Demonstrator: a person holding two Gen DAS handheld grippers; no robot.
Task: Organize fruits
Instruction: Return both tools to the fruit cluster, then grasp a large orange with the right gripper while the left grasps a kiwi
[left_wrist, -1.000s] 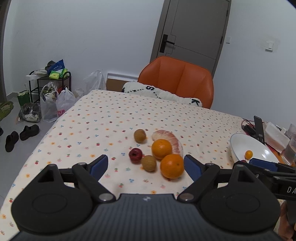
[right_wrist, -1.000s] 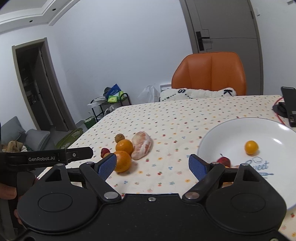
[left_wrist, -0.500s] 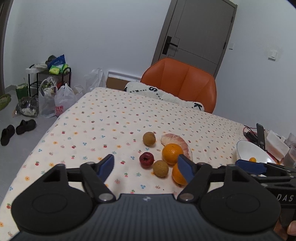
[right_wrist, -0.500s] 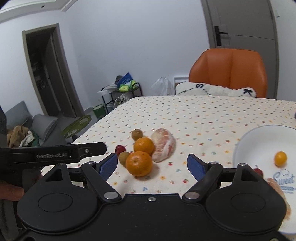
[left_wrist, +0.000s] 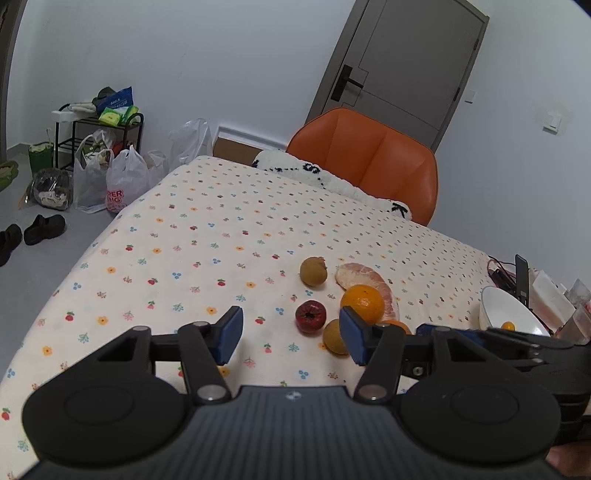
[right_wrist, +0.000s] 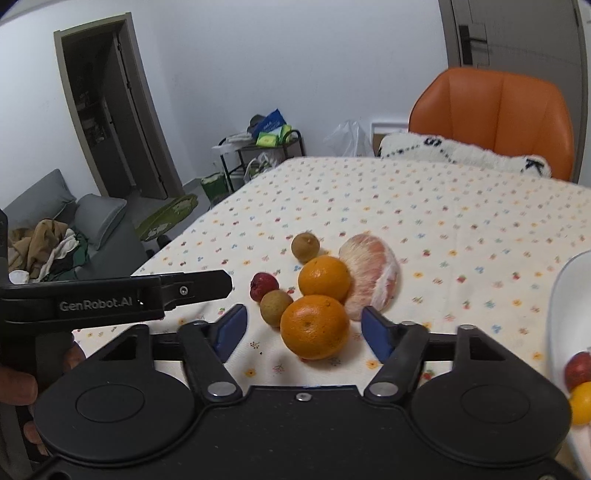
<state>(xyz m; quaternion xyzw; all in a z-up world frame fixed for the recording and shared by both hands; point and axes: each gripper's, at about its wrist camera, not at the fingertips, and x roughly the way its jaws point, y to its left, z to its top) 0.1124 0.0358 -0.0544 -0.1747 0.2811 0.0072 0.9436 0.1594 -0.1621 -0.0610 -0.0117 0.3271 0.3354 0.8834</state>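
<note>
Left wrist view: near orange mostly hidden behind the gripper's right finger. Right wrist view: white plate cut off by the right edge; orange chair base hidden behind the tabletop's far edge.

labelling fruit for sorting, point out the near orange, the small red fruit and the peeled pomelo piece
near orange (right_wrist: 314, 326), right wrist view, centre of its skin
small red fruit (left_wrist: 310, 316), left wrist view, its top
peeled pomelo piece (right_wrist: 373, 275), right wrist view, middle of its pale membrane

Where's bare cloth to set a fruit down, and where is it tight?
Bare tablecloth lies between the fruit pile and the orange chair, and left of the red fruit. It is crowded around the oranges, the peeled pomelo and toward the white plate.
</note>
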